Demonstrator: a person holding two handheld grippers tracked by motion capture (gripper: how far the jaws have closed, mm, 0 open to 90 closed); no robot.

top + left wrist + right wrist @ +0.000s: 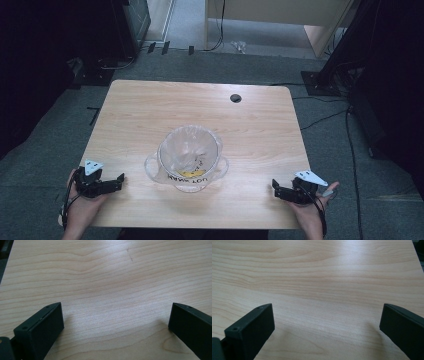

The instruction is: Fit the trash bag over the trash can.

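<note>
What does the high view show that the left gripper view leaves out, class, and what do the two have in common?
High view: a clear plastic bowl with two side handles stands near the middle of the table, with something yellow inside. The left claw and right claw rest at the near corners, apart from the bowl, and grey floor surrounds the table.

Left gripper view: wood grain up close, a short dark scratch, and the jaws spread wide over bare wood.

Both: the light wooden tabletop and the open left claw.

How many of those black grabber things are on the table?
2. The left black two-jaw gripper rests at the near left corner of the light wooden table; the right black two-jaw gripper at the near right corner. Both flank the clear plastic container.
</note>
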